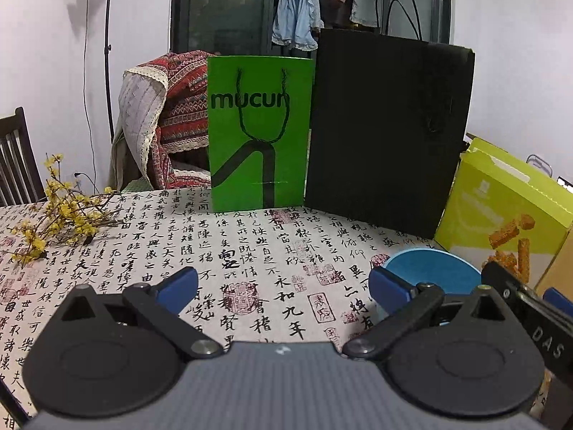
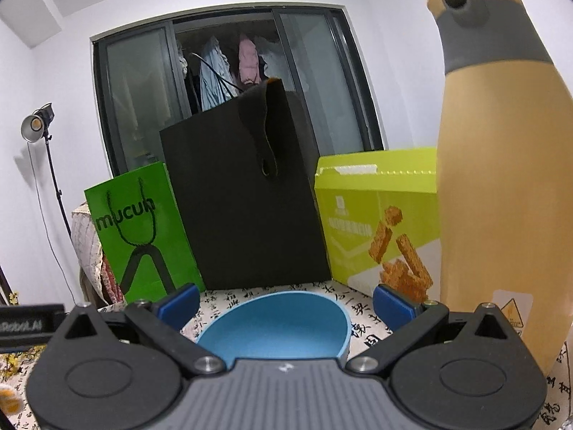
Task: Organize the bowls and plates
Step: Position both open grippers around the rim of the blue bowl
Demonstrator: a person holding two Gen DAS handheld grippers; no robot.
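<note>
Left gripper (image 1: 283,286) spread wide, blue fingertips (image 1: 179,285) far apart over calligraphy-printed tablecloth (image 1: 229,251), nothing between them; blue bowl (image 1: 431,268) at lower right of the left wrist view, just beyond and right of the right-hand fingertip, resting on the cloth, partly hidden behind that finger; outside the gap, not touched as far as visible.

Right gripper (image 2: 286,304) likewise wide, gripping nothing; blue bowl (image 2: 275,326) at lower centre of the right wrist view, sitting between the two fingertips (image 2: 181,302) and just ahead of the gripper body, upright, hollow facing up, near rim cut off by the housing; contact with either pad not discernible.

Behind the bowl, mid-frame: black paper bag (image 2: 243,208), green paper bag (image 2: 139,233) to its left, lime-green snack box (image 2: 379,215) to its right; tall tan bottle (image 2: 497,165) filling the right edge; yellow flowering twigs (image 1: 61,211) at left of the left wrist view.
</note>
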